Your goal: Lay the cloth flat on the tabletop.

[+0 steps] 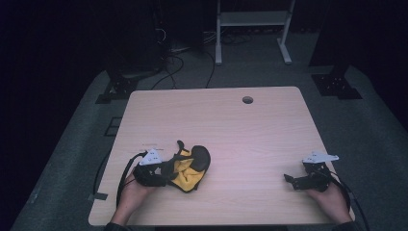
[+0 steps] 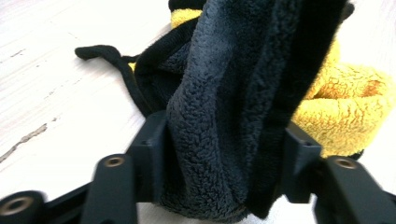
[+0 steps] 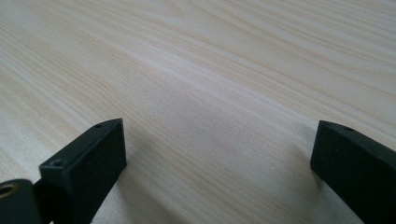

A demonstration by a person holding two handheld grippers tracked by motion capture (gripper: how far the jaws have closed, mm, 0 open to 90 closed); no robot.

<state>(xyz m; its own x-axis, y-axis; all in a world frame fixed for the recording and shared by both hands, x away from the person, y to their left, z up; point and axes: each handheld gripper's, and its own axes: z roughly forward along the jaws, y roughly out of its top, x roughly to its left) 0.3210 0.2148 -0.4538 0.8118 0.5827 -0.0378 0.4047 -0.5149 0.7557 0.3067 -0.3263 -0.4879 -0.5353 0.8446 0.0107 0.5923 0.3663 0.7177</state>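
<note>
while the left gripper (image 2: 219, 154) jaws clamp one black-and-yellow fleece garment (image 1: 190, 168), the right gripper (image 3: 219, 154) jaws gape wide.

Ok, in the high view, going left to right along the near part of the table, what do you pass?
Left gripper → black and yellow fleece cloth → bare table → right gripper.

The left gripper (image 1: 166, 172) lies low at the near left, fingers (image 2: 149, 154) pinched together; the right gripper (image 1: 290, 179) rests near right, fingers (image 3: 88, 163) spread wide.
</note>
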